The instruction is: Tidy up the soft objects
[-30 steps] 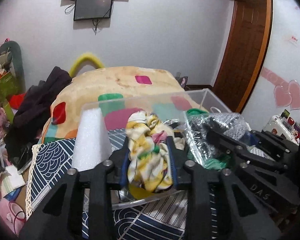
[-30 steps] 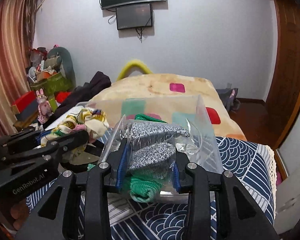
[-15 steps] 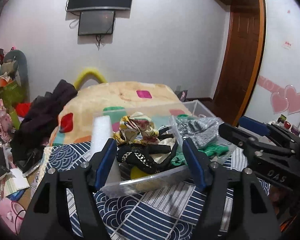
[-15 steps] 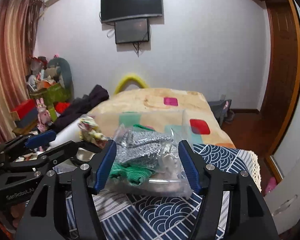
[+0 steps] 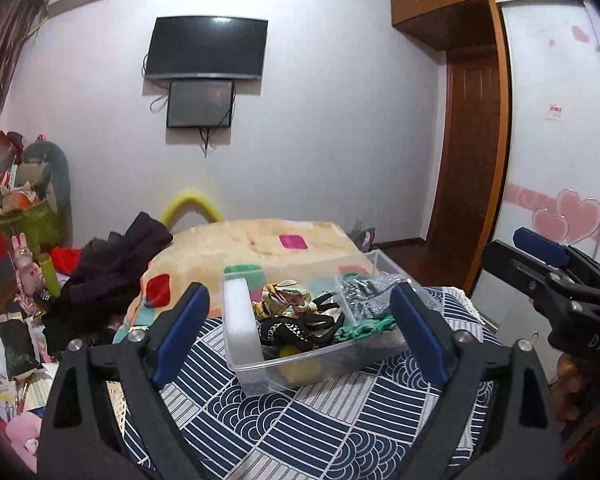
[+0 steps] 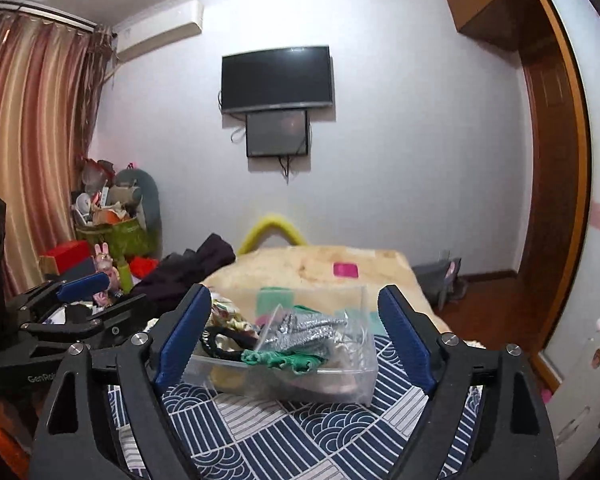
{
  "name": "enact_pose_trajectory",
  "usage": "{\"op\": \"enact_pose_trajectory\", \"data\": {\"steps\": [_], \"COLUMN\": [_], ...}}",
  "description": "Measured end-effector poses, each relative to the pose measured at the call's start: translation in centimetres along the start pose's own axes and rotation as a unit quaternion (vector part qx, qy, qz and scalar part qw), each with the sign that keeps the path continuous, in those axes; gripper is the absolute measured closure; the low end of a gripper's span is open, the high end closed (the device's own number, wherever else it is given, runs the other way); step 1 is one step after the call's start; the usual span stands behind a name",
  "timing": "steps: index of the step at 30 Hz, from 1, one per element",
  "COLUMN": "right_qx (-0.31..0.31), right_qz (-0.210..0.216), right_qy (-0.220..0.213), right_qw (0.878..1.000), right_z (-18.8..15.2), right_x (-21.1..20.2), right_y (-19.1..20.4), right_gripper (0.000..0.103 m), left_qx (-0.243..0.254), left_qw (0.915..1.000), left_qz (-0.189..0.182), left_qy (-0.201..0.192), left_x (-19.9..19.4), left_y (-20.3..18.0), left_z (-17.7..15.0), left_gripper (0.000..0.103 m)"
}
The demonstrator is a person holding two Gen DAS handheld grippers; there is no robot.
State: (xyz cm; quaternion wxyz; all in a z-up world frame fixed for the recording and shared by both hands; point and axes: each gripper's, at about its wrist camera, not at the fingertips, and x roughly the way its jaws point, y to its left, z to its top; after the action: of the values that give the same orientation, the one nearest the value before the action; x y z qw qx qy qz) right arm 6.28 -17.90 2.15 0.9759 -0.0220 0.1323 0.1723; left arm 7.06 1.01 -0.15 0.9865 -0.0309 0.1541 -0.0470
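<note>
A clear plastic box (image 5: 260, 376) (image 6: 352, 380) stands on a blue-and-white patterned cloth (image 5: 300, 432) (image 6: 260, 428). In it lie a yellow floral cloth (image 5: 284, 302), a black item with a gold chain (image 5: 292, 334), a green knit piece (image 5: 364, 326) (image 6: 280, 359), a bagged grey knit item (image 5: 372, 300) (image 6: 304, 330) and a white foam block (image 5: 240, 320). My left gripper (image 5: 300, 336) is open and empty, drawn back from the box. My right gripper (image 6: 296, 340) is open and empty too, also back from the box. Each gripper shows at the edge of the other's view.
Behind the box lies a beige blanket with coloured squares (image 5: 284, 240) and a dark pile of clothes (image 5: 112, 276). Toys and boxes clutter the left side (image 5: 16, 240). A wooden door (image 5: 472, 160) and a white wardrobe (image 5: 560, 140) are on the right.
Both grippers opened and let go of their items, the floral cloth and the bagged grey knit, which now lie in the box. Both grippers pulled back and up from the box.
</note>
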Motion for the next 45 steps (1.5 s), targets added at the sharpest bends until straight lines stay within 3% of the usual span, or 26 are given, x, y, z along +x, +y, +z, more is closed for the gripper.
{"op": "enact_pose_trajectory", "data": {"steps": [8, 45], "right_qx": [-0.007, 0.004], "right_qz": [0.007, 0.002], "right_qy": [-0.028, -0.031], "right_qw": [1.000, 1.000], "right_z": [0.0, -1.3], "right_x": [-1.3, -2.8], "right_y": [1.2, 1.4], "right_gripper": [0.003, 0.001], "left_qx": [0.001, -0.007], "left_qw": [0.9996, 0.9994], "left_qz": [-0.007, -0.015], "left_qy": [-0.028, -0.031], "left_x": [-3.0, -4.3], "left_y": [-0.5, -0.7], "left_z": [0.0, 0.1], "left_gripper": [0.001, 0.001]}}
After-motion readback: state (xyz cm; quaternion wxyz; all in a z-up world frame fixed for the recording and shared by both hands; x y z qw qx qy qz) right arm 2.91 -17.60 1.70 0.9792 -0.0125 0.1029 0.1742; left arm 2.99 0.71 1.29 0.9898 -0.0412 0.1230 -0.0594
